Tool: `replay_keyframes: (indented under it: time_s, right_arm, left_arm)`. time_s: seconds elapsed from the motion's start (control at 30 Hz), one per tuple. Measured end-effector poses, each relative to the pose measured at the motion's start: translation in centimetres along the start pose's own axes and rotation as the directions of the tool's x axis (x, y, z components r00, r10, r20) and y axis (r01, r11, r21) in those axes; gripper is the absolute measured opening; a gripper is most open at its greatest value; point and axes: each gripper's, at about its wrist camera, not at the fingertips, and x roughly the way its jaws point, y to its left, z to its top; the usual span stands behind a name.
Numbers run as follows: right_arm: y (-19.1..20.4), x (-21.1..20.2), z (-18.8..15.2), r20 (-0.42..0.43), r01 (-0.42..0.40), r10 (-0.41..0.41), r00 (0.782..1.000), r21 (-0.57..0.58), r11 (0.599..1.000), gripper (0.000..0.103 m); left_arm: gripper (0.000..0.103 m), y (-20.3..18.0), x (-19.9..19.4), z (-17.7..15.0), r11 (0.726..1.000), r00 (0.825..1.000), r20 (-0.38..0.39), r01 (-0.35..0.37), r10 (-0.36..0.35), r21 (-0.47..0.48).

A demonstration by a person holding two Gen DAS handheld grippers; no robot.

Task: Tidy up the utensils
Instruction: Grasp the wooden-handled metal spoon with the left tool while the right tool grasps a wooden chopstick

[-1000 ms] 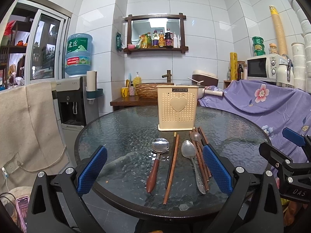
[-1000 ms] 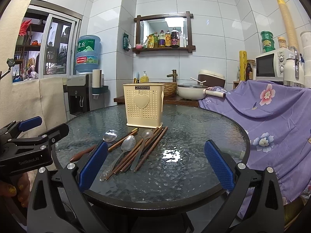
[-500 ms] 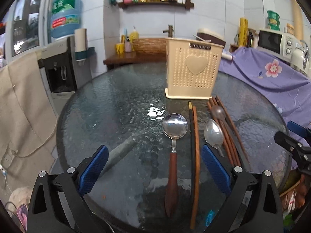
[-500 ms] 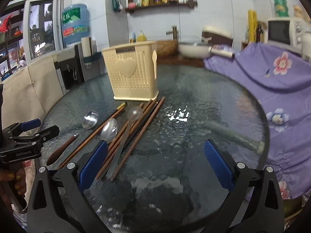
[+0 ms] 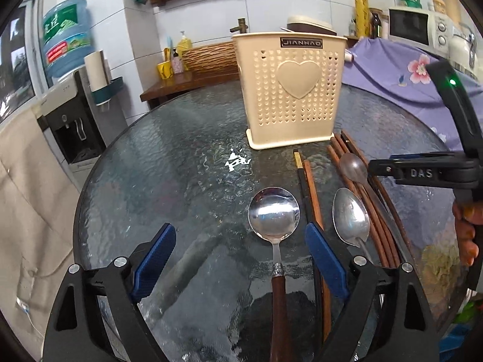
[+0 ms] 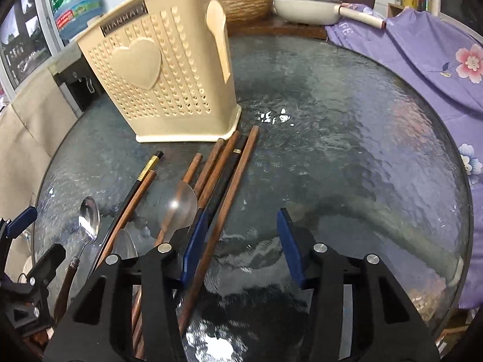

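Observation:
A cream perforated utensil holder with a heart stands on the round glass table; it also shows in the right wrist view. In front of it lie a wooden-handled round spoon, a steel spoon, a third spoon and several brown and black chopsticks. My left gripper is open low over the table, the round spoon's neck between its fingers. My right gripper is open above the table, its left finger by the rightmost chopstick.
A purple floral cloth covers furniture right of the table. A water dispenser with a blue bottle stands to the left. A wooden counter with a basket and a pan lies behind. The right gripper's body shows in the left view.
Both grippers have moved forward and down toward the utensils. The left gripper now straddles the round spoon; the right gripper has narrowed and sits beside the chopsticks.

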Motion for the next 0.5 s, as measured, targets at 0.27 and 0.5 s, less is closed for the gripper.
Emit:
replay_keyframes:
  time_s: [0.27,0.5]
  right_arm:
    - [-0.8,-0.2,0.6,-0.034,0.063,-0.065,0.997,-0.055,0.997,0.034]
    - [-1.2,0.4,1.5,-0.053,0.042,-0.045,0.998,-0.045,0.998,0.031]
  left_arm:
    - [0.085,0.1,0.9,0.4,0.999,1.0,-0.026,0.01,-0.009,0.032]
    - [0.085,0.0,1.8,0.6,0.999,0.998,-0.058,0.042,-0.04,0.028]
